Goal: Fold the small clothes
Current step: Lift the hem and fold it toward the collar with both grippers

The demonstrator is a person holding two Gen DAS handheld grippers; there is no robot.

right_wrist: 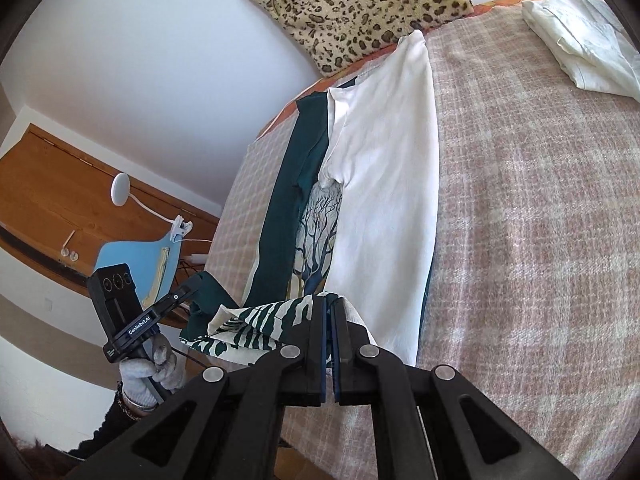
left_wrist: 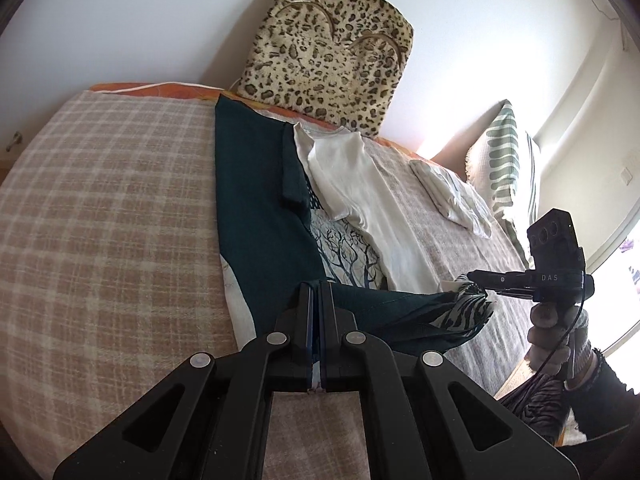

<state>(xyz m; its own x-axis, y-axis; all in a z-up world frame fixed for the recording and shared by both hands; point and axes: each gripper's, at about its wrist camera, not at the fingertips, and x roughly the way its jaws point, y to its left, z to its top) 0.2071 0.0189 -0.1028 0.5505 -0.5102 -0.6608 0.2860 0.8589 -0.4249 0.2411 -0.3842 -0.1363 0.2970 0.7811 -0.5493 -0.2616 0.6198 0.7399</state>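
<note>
Mid-fold: hem of tree-print T-shirt pinched in left gripper and right gripper, both fingers clamped. Next, probably carrying hem toward collar, level.

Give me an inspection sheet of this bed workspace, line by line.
Surface: bed with checked blanket.
Job's things: teal and white tree-print shirt, sides folded in, its hem lifted off the blanket.
Clutter: folded white garment; leopard-print cushion; striped pillow.
Grippers: left claw and right claw both shut on the shirt's hem.
Cables: thin black cord at the gloved right hand.
Surroundings: white wall, wooden door, blue chair.
</note>
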